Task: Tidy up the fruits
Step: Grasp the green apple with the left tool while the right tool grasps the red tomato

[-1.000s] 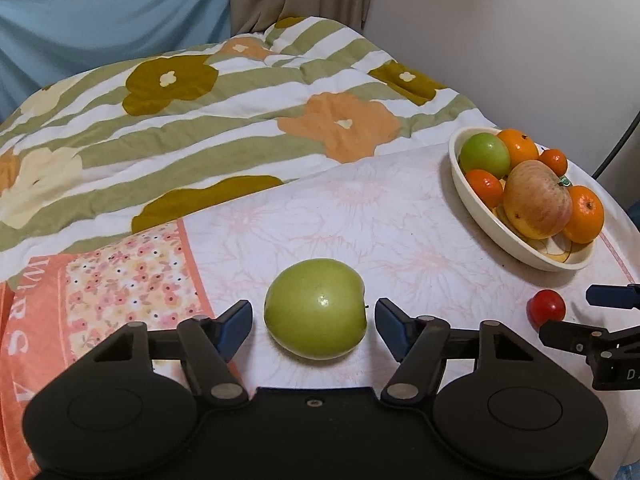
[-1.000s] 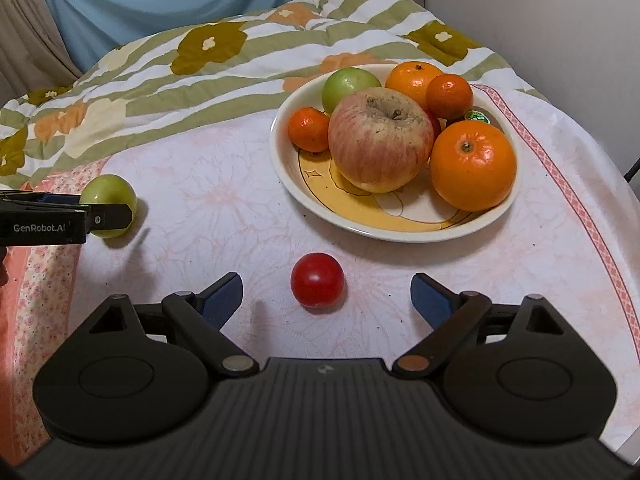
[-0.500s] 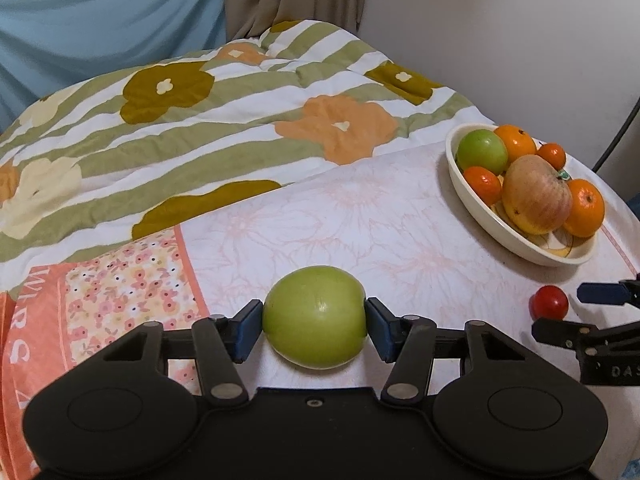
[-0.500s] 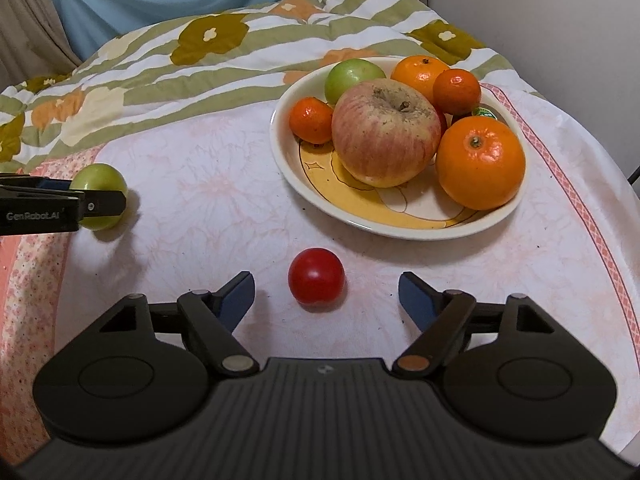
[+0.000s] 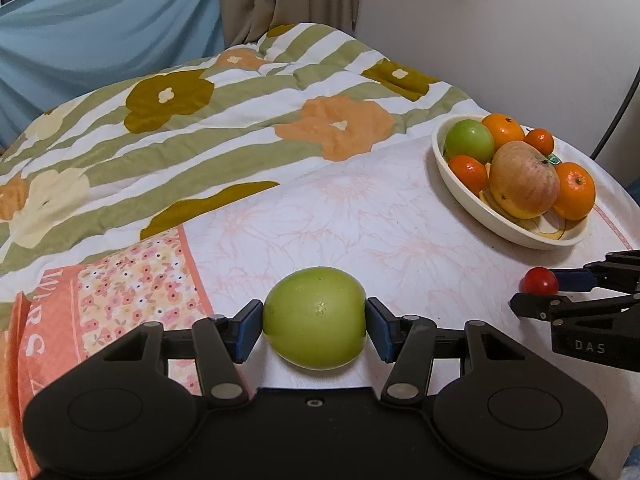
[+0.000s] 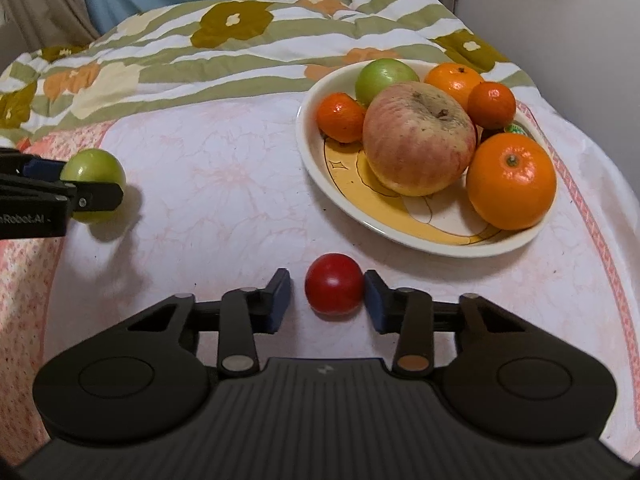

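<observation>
Gripping the green apple (image 5: 315, 317) on the bed, the left tongs (image 5: 315, 326) look ready to carry it to the bowl (image 5: 472, 204), while in the right view the right tongs (image 6: 326, 296) sit narrowed but not yet clamped around the tomato (image 6: 333, 289), near that bowl (image 6: 316, 168).

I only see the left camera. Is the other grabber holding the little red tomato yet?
Observer: Not quite. In the right camera the tomato sits between the right gripper's pads. One pad touches it, and there is a gap at the other.
Operator: Is there room on the plate for it?
Observer: Yes. The right camera shows a bare yellow patch at the near side of the plate, in front of the big apple.
Operator: Is anything between the tomato and the plate?
Observer: No, just bare cloth up to the rim.
</observation>
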`<action>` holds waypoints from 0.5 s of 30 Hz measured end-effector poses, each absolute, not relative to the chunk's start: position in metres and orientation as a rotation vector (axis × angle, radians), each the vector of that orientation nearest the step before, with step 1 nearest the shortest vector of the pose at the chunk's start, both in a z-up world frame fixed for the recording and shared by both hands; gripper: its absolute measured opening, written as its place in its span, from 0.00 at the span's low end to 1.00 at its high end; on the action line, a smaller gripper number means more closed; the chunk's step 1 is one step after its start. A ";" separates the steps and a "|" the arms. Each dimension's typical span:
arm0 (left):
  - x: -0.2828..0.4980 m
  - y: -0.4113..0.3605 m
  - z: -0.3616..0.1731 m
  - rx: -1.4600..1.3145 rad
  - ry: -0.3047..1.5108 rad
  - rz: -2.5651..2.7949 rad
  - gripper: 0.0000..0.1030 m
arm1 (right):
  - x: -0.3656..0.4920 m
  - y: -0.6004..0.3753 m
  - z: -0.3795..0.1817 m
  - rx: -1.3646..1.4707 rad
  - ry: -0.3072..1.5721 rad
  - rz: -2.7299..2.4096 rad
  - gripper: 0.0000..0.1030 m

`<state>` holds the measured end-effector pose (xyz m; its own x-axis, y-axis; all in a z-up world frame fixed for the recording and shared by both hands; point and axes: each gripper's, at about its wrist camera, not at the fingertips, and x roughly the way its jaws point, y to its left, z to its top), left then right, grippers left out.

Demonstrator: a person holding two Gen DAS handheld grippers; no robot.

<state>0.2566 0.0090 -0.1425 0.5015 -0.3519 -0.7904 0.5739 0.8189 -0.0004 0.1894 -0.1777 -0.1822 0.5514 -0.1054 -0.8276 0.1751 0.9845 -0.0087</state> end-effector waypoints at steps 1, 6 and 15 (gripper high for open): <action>0.255 0.009 -0.141 0.278 0.880 -0.565 0.58 | 0.189 -0.177 -0.182 0.068 0.974 -0.168 0.49; 0.247 0.008 -0.133 0.274 0.870 -0.547 0.58 | 0.187 -0.178 -0.180 0.054 0.965 -0.161 0.44; 0.226 -0.005 -0.104 0.269 0.830 -0.494 0.58 | 0.175 -0.188 -0.148 0.049 0.911 -0.115 0.44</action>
